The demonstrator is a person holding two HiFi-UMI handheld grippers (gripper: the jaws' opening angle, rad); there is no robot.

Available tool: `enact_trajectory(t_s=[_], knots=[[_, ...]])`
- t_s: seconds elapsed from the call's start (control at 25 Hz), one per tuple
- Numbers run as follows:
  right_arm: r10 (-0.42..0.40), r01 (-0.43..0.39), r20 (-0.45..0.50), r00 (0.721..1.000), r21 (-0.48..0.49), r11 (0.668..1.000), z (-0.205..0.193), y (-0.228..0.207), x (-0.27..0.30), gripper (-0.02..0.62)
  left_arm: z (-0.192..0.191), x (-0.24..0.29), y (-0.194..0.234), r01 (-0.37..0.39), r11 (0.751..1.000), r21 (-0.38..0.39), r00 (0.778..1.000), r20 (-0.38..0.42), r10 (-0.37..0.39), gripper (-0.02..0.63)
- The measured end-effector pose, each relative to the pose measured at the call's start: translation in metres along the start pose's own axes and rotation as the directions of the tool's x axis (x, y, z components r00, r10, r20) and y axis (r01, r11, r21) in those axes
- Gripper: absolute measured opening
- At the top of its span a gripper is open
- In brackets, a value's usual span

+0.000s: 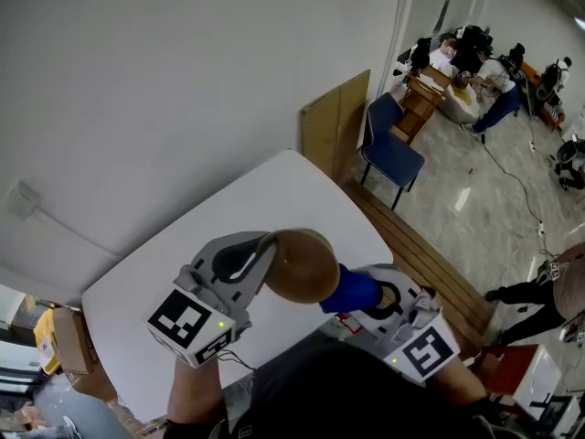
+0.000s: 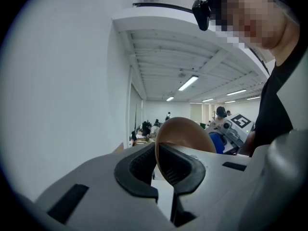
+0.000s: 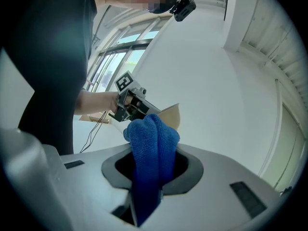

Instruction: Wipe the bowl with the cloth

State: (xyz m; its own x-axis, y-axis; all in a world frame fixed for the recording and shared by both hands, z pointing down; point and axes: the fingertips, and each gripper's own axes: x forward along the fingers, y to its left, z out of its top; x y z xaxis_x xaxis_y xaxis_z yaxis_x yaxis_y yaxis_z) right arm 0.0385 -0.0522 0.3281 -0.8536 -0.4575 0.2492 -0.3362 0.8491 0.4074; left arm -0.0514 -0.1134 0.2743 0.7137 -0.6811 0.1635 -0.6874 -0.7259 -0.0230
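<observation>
Own view: left gripper clamped on bowl rim; only head view showed right gripper's pinched blue cloth touching the bowl.

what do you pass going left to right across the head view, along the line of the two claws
left claw → brown bowl → blue cloth → right claw
</observation>
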Motion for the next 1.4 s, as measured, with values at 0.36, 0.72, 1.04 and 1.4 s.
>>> enact_trajectory(t_s=[0.36, 0.72, 1.04, 1.4], knots=[[-0.022, 0.022, 0.038, 0.999, -0.001, 1.0, 0.01, -0.009, -0.002, 0.09, -0.014, -0.01, -0.009, 0.067, 0.992, 0.106, 0.996, -0.072, -0.06, 0.02], [0.042, -0.039, 0.036, 0.998, -0.063, 0.997, 0.022, -0.015, 0.005, 0.089, -0.03, -0.009, -0.05, 0.262, 0.921, 0.288, 0.956, -0.208, -0.208, 0.02], [0.21, -0.209, -0.021, 0.977, -0.242, 0.947, 0.036, 0.005, 0.012, 0.089, -0.037, -0.011, -0.092, 0.457, 0.804, 0.381, 0.882, -0.313, -0.352, 0.021], [0.191, -0.202, -0.067, 0.979, -0.279, 0.939, 0.034, 0.0, 0.017, 0.089, -0.036, -0.003, -0.088, 0.452, 0.802, 0.392, 0.885, -0.314, -0.345, 0.021]])
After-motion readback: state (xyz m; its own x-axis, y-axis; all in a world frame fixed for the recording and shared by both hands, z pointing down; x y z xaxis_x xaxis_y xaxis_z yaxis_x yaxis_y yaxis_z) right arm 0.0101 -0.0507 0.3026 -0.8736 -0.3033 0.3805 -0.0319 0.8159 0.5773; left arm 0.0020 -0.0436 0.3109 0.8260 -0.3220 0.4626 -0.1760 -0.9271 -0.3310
